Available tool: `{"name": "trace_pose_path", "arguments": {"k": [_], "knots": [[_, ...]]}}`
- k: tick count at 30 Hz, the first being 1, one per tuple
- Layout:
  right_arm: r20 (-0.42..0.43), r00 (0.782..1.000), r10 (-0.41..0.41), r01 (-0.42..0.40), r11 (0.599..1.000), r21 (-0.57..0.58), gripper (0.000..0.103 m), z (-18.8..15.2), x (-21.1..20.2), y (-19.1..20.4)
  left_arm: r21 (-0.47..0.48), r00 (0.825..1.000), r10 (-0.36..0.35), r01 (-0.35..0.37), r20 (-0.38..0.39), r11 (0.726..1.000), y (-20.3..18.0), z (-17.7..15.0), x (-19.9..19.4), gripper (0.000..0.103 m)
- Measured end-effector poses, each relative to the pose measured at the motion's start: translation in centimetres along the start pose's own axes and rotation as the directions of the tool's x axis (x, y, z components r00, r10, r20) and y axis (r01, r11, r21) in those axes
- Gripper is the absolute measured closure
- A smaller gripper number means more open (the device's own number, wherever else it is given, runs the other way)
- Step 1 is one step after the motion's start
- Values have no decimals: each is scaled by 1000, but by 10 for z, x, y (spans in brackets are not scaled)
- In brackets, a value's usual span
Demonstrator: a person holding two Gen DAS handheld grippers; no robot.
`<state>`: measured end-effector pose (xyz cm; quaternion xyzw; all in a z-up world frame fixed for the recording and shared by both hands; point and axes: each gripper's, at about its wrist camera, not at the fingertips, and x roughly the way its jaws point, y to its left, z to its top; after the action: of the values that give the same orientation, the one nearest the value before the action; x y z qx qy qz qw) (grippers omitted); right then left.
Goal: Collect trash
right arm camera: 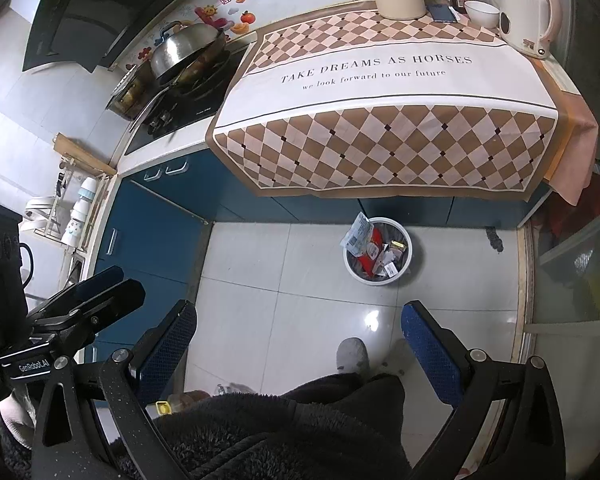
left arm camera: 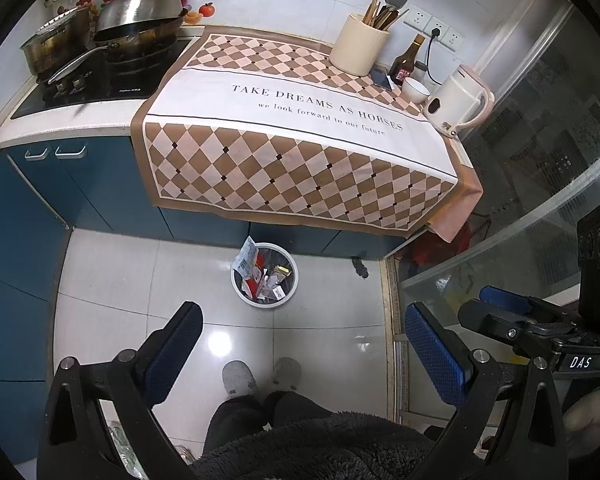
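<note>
A white round trash bin (left arm camera: 240,293) stands on the tiled floor below the counter, holding several wrappers; it also shows in the right wrist view (right arm camera: 354,272). One pale wrapper (left arm camera: 245,255) leans over its left rim, also seen in the right wrist view (right arm camera: 356,235). My left gripper (left arm camera: 302,330) is open and empty, held high over the floor. My right gripper (right arm camera: 298,330) is open and empty, beside the left one; its body shows at the right of the left wrist view (left arm camera: 516,320). No loose trash shows on the checkered cloth (left arm camera: 300,128).
On the counter stand a cream utensil holder (left arm camera: 358,46), a dark bottle (left arm camera: 408,60), a white bowl (left arm camera: 415,90), a phone (left arm camera: 381,78) and a white kettle (left arm camera: 456,106). A wok (left arm camera: 140,24) and pot sit on the stove. A glass door (left arm camera: 540,200) is to the right. My slippered feet (left arm camera: 260,376) are below.
</note>
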<state>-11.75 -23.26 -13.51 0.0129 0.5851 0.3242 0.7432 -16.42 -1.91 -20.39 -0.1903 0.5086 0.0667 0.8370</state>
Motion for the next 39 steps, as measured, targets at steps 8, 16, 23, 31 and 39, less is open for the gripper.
{"name": "trace_pose_path", "arguments": {"k": [8,16,23,31,39], "knots": [[0,1000,1,-1,1000,-3,0,-2,-1,0,3,1000,-4,4,-4,1000,-4,-4,-1,0],[1,1000,0,0,1000,0,0,-1,0,0,2,1000,-5,5,-3,1000,-7,-5,-2,0],[1,1000,1,-1,1000,2,0,-1,0,1,2,1000,-5,5,-4,1000,-11,-6,-2,0],[0,1000,2,-2,1000,2,0,-3,1,1,3,1000,-6,6,-5,1000,-10,-5,-1,0],[-4,1000,5,-5,1000,-2,0,-9,2,3,1,1000,-5,5,-5,1000,-11,-6,-1,0]]}}
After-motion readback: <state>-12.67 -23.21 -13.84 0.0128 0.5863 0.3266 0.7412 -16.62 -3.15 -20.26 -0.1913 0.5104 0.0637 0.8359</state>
